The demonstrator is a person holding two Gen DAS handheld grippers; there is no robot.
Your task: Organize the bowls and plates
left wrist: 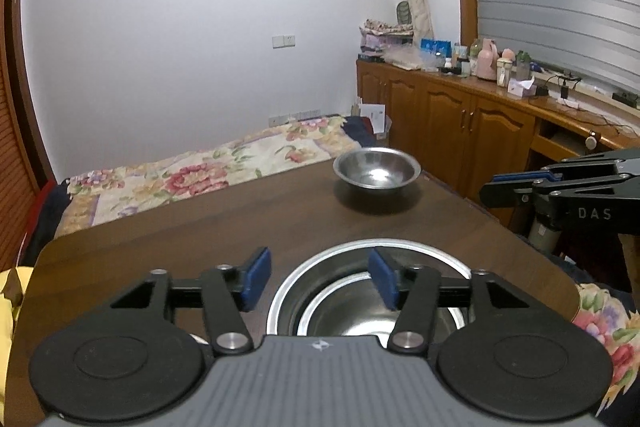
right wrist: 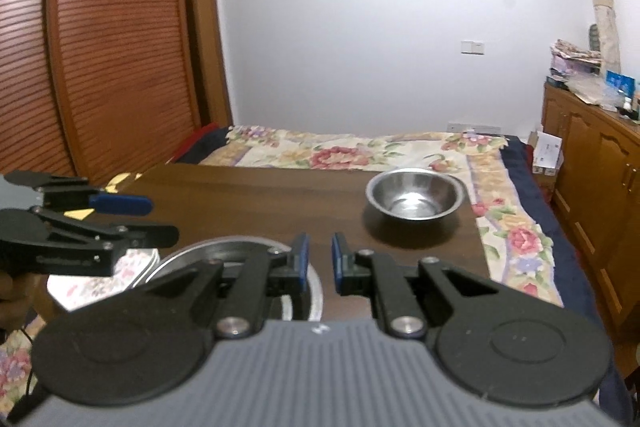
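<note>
A small steel bowl (left wrist: 377, 171) stands alone at the far right of the dark wooden table (left wrist: 200, 227); it also shows in the right wrist view (right wrist: 414, 195). Near me lies a steel plate with a steel bowl nested in it (left wrist: 360, 299), seen in the right wrist view as a plate (right wrist: 224, 251) beside a floral plate (right wrist: 100, 283). My left gripper (left wrist: 320, 277) is open and empty, hovering over the nested pair's left rim. My right gripper (right wrist: 320, 263) is nearly closed with a narrow gap, empty, above the table at the plate's right edge.
A bed with a floral quilt (right wrist: 360, 151) lies beyond the table. Wooden cabinets (left wrist: 460, 123) with clutter on top stand at the right. A louvered wooden wardrobe (right wrist: 100, 47) stands at the left. The table's right edge runs near the lone bowl.
</note>
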